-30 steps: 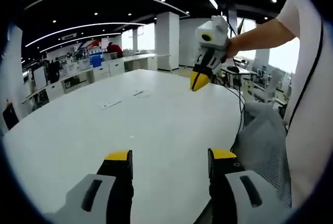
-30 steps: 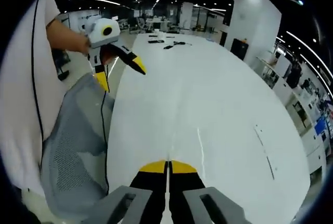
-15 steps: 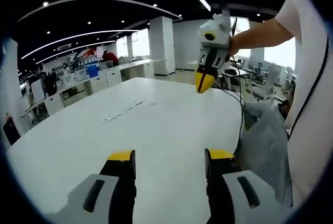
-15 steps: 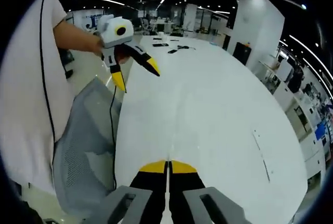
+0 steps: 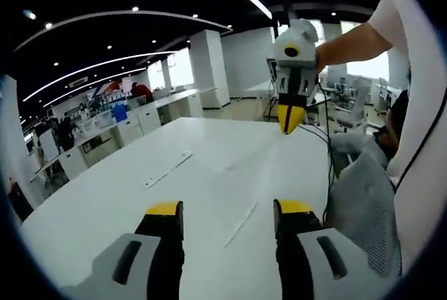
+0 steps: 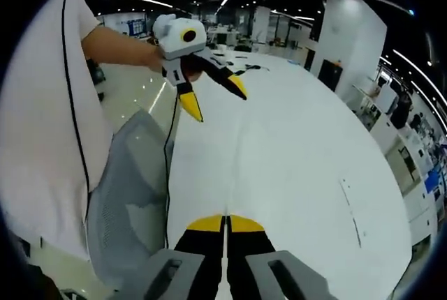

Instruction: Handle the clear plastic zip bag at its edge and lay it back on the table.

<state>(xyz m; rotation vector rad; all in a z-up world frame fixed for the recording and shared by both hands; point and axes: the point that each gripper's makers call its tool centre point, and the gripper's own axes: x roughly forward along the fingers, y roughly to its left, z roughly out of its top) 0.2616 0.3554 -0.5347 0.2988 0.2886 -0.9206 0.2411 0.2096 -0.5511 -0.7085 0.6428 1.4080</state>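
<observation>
One faint glossy streak (image 5: pixel 242 223) on the white table (image 5: pixel 105 195), just ahead of the left gripper (image 5: pixel 227 213), may be the clear plastic zip bag's edge; I cannot tell. Such film should be light, limp and slippery, so pinch its edge. The left gripper gapes empty. The right gripper (image 5: pixel 290 120), above the table, is closed, with nothing visibly held.

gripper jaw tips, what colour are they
Yellow on black jaws, clearest on the left gripper in the left gripper view.
</observation>
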